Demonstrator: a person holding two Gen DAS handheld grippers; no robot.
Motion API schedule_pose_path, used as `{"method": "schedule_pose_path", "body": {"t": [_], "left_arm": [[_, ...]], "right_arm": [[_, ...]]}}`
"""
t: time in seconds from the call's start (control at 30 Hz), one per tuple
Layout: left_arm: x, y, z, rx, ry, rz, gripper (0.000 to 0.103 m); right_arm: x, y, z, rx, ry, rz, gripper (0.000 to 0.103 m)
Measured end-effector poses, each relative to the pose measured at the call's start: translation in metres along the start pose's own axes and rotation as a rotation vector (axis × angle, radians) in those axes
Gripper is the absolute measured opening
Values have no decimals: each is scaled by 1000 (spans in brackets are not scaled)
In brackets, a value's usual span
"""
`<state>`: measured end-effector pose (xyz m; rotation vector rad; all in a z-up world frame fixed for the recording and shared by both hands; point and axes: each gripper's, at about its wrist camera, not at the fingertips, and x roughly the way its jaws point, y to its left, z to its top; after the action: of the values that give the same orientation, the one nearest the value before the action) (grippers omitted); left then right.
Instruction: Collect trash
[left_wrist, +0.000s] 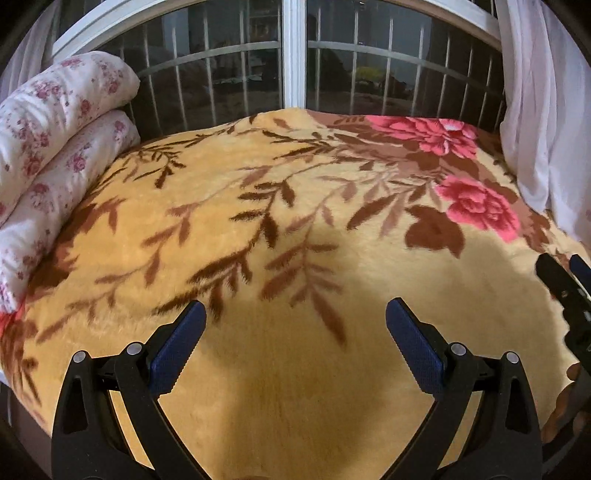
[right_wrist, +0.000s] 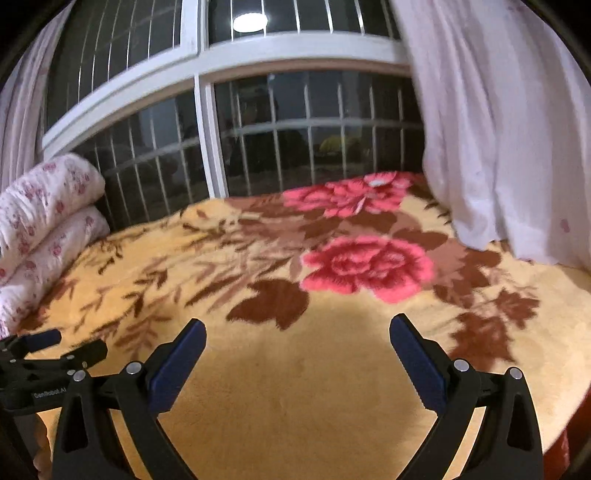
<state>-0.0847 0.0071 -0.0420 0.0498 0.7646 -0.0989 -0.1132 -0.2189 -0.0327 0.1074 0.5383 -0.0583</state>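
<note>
Far left: folded white quilt with small pink flower print (left_wrist: 55, 147), stacked in two rolls at the left edge of the bed, lying on the plush yellow blanket with brown leaf sprays and pink roses (left_wrist: 258, 229) that covers the bed. Left gripper (left_wrist: 295, 317): black frame, blue-padded fingers (left_wrist: 181, 347) spread wide, grasping nothing, hovering over bare yellow blanket near the front edge. Right gripper (right_wrist: 297, 330): same build, fingers (right_wrist: 415, 363) also released and spread, nothing between them, over the blanket just in front of the nearer pink rose. Each gripper shows at the edge of the other's view, so they sit side by side, apart. Behind the bed: white-framed window with metal bars (right_wrist: 207, 147), dark outside, round ceiling light reflected in the upper pane. Far right: white sheer curtain (right_wrist: 498, 129) hanging down with its hem on the blanket. Trash: can't pick out any in either view; only a small pale spot on the far rose, too small to identify.
</note>
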Motion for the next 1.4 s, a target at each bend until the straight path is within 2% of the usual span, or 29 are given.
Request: {"method": "schedule_pose_path", "body": {"t": [0.17, 0.47, 0.7, 0.97, 1.17, 1.3, 1.4], "left_arm": [[22, 5, -3, -21, 19, -20, 95], [40, 11, -9, -75, 51, -56, 95], [42, 5, -10, -40, 53, -36, 95], [45, 4, -10, -25, 66, -47, 95], [43, 2, -10, -1, 47, -40, 95], [42, 2, -9, -4, 34, -28, 95], [46, 4, -9, -24, 60, -18, 95]], "right_arm": [[25, 4, -9, 5, 52, -11, 98], [36, 2, -17, 21, 83, -18, 98], [38, 4, -19, 0, 93, -24, 98], [43, 2, -20, 6, 111, -21, 98], [43, 3, -20, 6, 112, -23, 98], [45, 1, -20, 10, 119, -17, 98], [47, -2, -21, 15, 125, -10, 98]]}}
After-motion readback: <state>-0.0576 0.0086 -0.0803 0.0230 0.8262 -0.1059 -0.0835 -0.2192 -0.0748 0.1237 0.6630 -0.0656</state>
